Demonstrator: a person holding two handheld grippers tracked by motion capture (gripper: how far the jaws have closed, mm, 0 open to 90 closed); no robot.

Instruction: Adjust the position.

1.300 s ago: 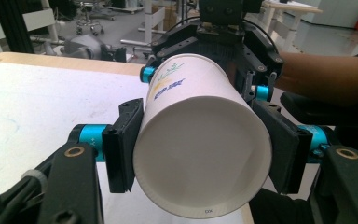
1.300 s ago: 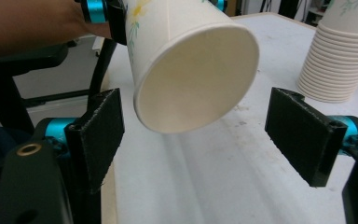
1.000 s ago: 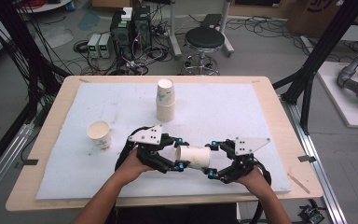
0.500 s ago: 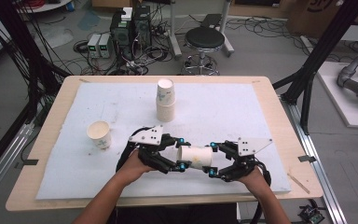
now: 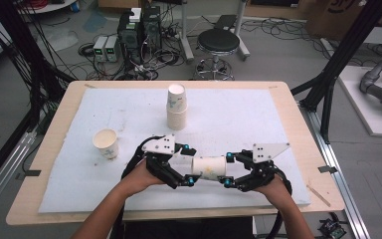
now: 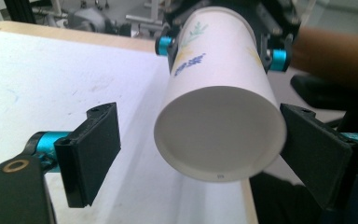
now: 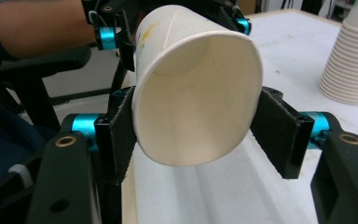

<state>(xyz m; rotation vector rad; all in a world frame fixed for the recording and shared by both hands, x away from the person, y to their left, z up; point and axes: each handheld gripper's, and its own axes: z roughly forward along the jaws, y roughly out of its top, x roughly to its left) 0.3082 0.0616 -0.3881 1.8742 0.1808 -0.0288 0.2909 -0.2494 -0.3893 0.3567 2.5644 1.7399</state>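
R gripper (image 5: pixel 227 172) clamped on the paper cup (image 5: pixel 209 167). In the right gripper view both pads press the rim end and the mouth is squashed to an oval; its jaws have just been closing onto it.

L gripper (image 5: pixel 187 165) wide, jaws just opened. In the left gripper view the cup's base end (image 6: pixel 220 135) sits between its pads: left pad (image 6: pixel 93 151) well clear of the cup wall, right pad (image 6: pixel 314 149) just beside it or barely touching, can't tell which. No squeeze visible on that end.

Cup lies horizontal between the two grippers, lifted off the white mat (image 5: pixel 258 114); base toward L gripper, mouth toward R. Blue/yellow print on the cup wall, side facing L's left pad.

Beyond the grippers, far side from the person: stack of paper cups (image 5: pixel 176 107), upright on the mat. Also in the right gripper view at R's upper right (image 7: pixel 352 60).

Well off L gripper's outer side: single paper cup (image 5: pixel 105 143), upright, mouth up, on the mat.

Both hands hold the gripper bodies near the table's front edge (image 5: pixel 179 215).
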